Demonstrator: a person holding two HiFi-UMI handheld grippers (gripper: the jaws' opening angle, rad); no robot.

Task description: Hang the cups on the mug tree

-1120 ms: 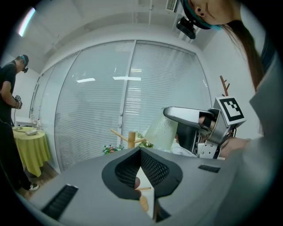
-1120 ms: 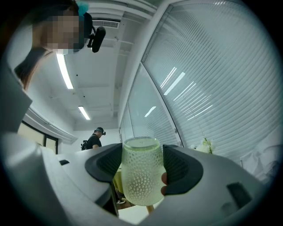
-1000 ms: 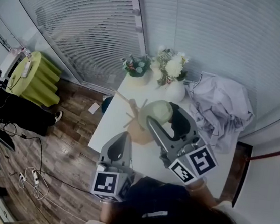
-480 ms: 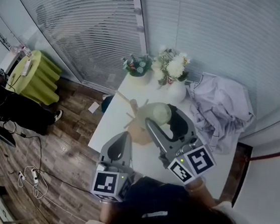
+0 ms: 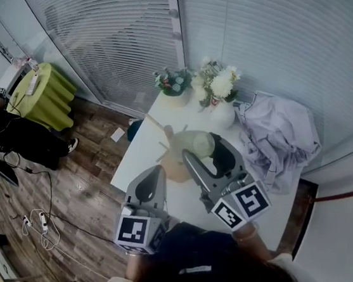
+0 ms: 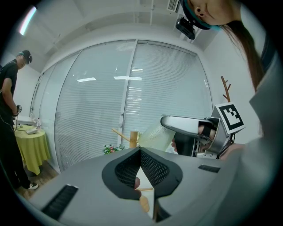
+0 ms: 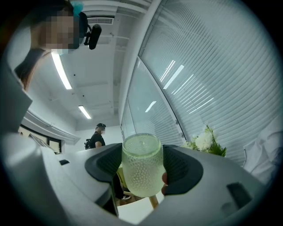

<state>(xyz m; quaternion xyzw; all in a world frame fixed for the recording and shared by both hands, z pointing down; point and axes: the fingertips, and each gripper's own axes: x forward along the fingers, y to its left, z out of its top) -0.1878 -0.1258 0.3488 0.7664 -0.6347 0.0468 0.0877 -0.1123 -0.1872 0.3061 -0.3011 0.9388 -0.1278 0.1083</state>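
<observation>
A pale green dimpled cup (image 7: 141, 166) is gripped between the pads of my right gripper (image 7: 142, 170), which is shut on it. In the head view this cup (image 5: 195, 141) hangs over the white table (image 5: 139, 155), right beside the wooden mug tree (image 5: 168, 144), and my right gripper (image 5: 202, 147) reaches in from the lower right. My left gripper (image 5: 153, 173) sits nearer the table's front edge, shut and empty. The left gripper view has the closed left gripper (image 6: 140, 153) in front, with the mug tree (image 6: 132, 137) and the held cup (image 6: 154, 136) beyond it.
Two vases of flowers (image 5: 216, 90) stand at the table's far end. A crumpled white cloth (image 5: 280, 140) lies on the right. Glass walls with blinds close off the back. On the wooden floor at left are a green-draped round table (image 5: 46, 97) and a person (image 5: 2, 130).
My right gripper and the green cup have shifted slightly toward the mug tree. The left gripper has stayed still.
</observation>
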